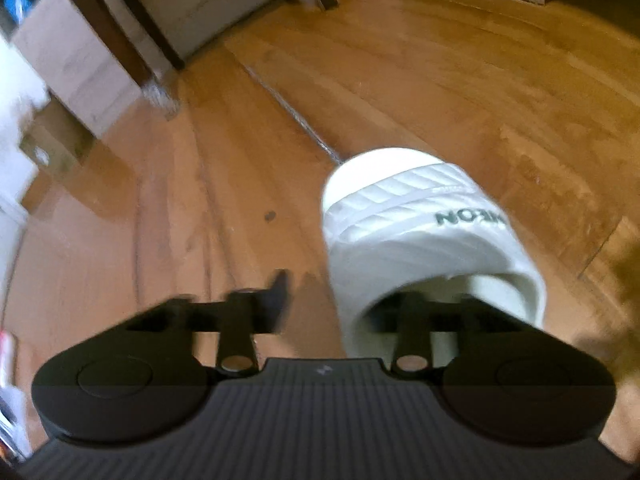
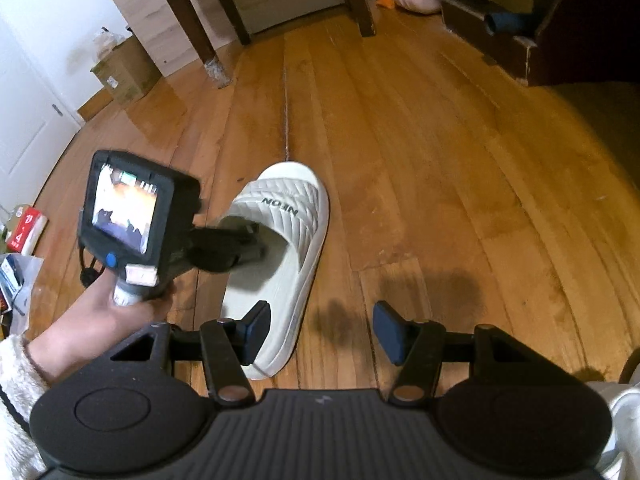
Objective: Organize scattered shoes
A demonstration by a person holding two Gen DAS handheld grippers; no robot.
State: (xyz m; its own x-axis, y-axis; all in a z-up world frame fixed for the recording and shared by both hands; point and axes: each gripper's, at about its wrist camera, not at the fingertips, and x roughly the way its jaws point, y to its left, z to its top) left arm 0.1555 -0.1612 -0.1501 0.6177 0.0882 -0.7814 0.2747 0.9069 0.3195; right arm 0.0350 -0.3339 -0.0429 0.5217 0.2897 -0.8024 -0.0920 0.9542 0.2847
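Note:
A white slide sandal marked NEON (image 2: 280, 248) lies on the wooden floor, toe pointing away. It also shows in the left wrist view (image 1: 424, 240). My left gripper (image 1: 344, 300) is open at the sandal's strap opening: its right finger is hidden under the strap, its left finger (image 1: 278, 292) is outside the sandal's left edge. In the right wrist view the left gripper (image 2: 240, 240) reaches into the strap from the left. My right gripper (image 2: 320, 332) is open and empty above the floor, its left finger (image 2: 256, 330) over the sandal's heel.
A dark table with legs (image 2: 200, 28) stands at the back, a cardboard box (image 2: 128, 72) to its left. A dark wooden cabinet base (image 2: 520, 48) is at the back right. A red packet (image 2: 26, 228) and clutter lie at the far left.

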